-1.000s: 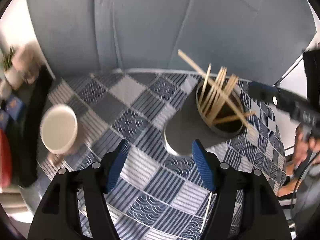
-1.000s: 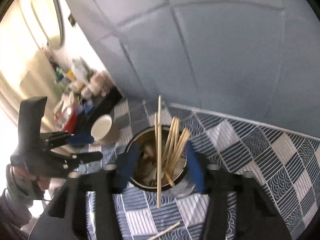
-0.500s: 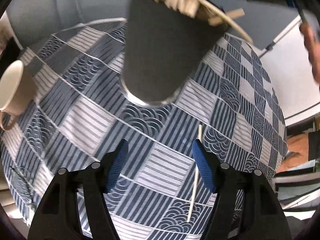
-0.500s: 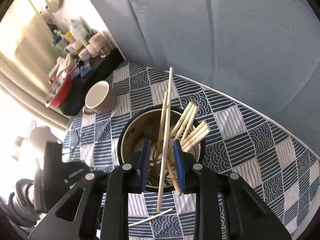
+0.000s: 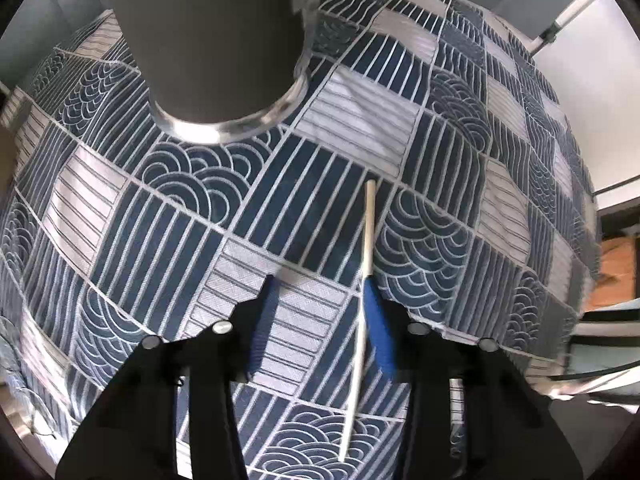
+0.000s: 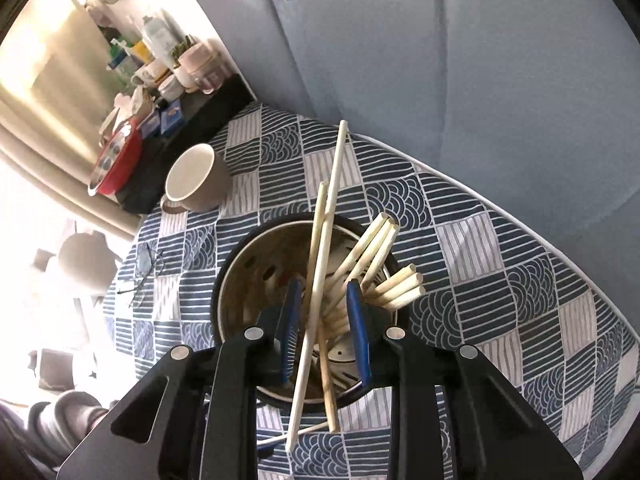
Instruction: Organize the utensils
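A loose pale chopstick lies on the blue patterned tablecloth. My left gripper hangs low over it with its jaws closing. The stick lies between them, against the right pad, while the left pad stands apart from it. The dark utensil holder stands just beyond. In the right wrist view my right gripper is above the holder, which contains several chopsticks. It is shut on two long crossed chopsticks, whose lower ends hang in front of the holder's rim.
A beige mug stands on the cloth left of the holder, with a pair of glasses nearer the table's edge. A black shelf holds a red bowl and several jars. Grey-blue upholstery rises behind the table.
My left gripper dropped from above the holder to just over the loose chopstick, and its jaws narrowed. My right gripper came closer over the holder with the chopsticks still in it.
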The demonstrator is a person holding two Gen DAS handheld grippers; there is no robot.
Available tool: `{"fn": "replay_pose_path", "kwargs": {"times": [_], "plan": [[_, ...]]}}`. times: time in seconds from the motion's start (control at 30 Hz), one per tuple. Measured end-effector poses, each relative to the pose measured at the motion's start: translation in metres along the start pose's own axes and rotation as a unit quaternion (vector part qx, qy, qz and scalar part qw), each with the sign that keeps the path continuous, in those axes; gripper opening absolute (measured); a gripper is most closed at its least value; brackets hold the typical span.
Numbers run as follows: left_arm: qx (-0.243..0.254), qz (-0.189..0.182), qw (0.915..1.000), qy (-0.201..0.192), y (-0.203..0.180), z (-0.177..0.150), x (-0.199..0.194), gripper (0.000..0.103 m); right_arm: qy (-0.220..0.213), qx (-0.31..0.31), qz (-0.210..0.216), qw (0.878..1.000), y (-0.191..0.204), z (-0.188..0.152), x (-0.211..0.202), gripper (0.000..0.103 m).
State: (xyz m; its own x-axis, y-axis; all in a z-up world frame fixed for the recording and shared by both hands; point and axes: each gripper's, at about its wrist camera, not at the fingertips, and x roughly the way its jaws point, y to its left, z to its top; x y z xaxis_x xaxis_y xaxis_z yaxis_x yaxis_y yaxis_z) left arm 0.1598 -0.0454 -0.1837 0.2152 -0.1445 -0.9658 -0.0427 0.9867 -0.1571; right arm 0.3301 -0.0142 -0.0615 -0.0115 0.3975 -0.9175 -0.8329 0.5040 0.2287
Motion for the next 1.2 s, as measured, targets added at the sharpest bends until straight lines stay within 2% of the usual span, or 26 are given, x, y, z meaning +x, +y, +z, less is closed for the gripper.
{"fn": "replay_pose_path", "kwargs": {"times": [0.07, 0.13, 0.2, 0.3, 0.4, 0.6, 0.77, 0.8, 0.87, 0.93, 1.0, 1.03, 1.1, 1.2], "plan": [[0.016, 0.027, 0.9995, 0.005, -0.005, 0.002, 0.002, 0.038, -0.001, -0.002, 0.004, 1.000, 0.000, 0.000, 0.002, 0.022], [0.048, 0.080, 0.9956, 0.000, -0.015, 0.003, 0.004, 0.016, -0.004, -0.003, 0.006, 1.000, 0.001, -0.001, 0.002, 0.021], [0.058, 0.076, 0.9954, 0.001, -0.022, 0.002, 0.006, 0.002, -0.009, 0.000, 0.009, 1.000, -0.001, -0.002, 0.002, 0.019], [0.053, 0.078, 0.9955, -0.004, -0.024, 0.000, 0.006, 0.000, -0.018, 0.006, 0.017, 1.000, -0.004, -0.004, -0.002, 0.010], [0.009, 0.038, 0.9992, 0.007, -0.008, -0.003, 0.003, 0.000, -0.030, 0.013, 0.018, 0.999, -0.008, -0.006, -0.009, 0.005], [-0.058, 0.006, 0.9983, 0.004, 0.030, -0.015, -0.016, 0.000, -0.058, 0.034, 0.042, 0.997, -0.011, -0.012, -0.025, 0.005], [-0.052, -0.015, 0.9985, -0.001, 0.025, -0.021, -0.026, 0.000, -0.065, 0.049, 0.051, 0.995, -0.014, -0.015, -0.030, 0.006], [-0.040, -0.015, 0.9991, 0.001, 0.020, -0.019, -0.026, 0.001, -0.062, 0.051, 0.054, 0.995, -0.014, -0.015, -0.030, 0.009], [-0.019, 0.002, 0.9998, 0.001, 0.012, -0.018, -0.027, 0.013, -0.065, 0.044, 0.048, 0.996, -0.010, -0.015, -0.032, 0.009], [-0.004, 0.016, 0.9999, 0.003, -0.001, -0.017, -0.021, 0.039, -0.065, 0.035, 0.038, 0.997, -0.007, -0.015, -0.034, 0.010], [0.010, 0.032, 0.9994, -0.001, -0.012, -0.015, -0.017, 0.043, -0.062, 0.022, 0.016, 0.998, -0.002, -0.015, -0.036, 0.035], [0.019, 0.043, 0.9989, 0.002, -0.015, -0.015, -0.015, 0.051, -0.066, 0.013, 0.007, 0.998, 0.000, -0.016, -0.038, 0.040], [0.036, 0.070, 0.9969, 0.002, -0.022, -0.016, -0.011, 0.058, -0.062, -0.004, -0.015, 0.998, 0.004, -0.015, -0.038, 0.040], [0.044, 0.086, 0.9953, 0.009, -0.028, -0.017, -0.004, 0.059, -0.044, -0.021, -0.026, 0.998, 0.011, -0.011, -0.030, 0.040]]}}
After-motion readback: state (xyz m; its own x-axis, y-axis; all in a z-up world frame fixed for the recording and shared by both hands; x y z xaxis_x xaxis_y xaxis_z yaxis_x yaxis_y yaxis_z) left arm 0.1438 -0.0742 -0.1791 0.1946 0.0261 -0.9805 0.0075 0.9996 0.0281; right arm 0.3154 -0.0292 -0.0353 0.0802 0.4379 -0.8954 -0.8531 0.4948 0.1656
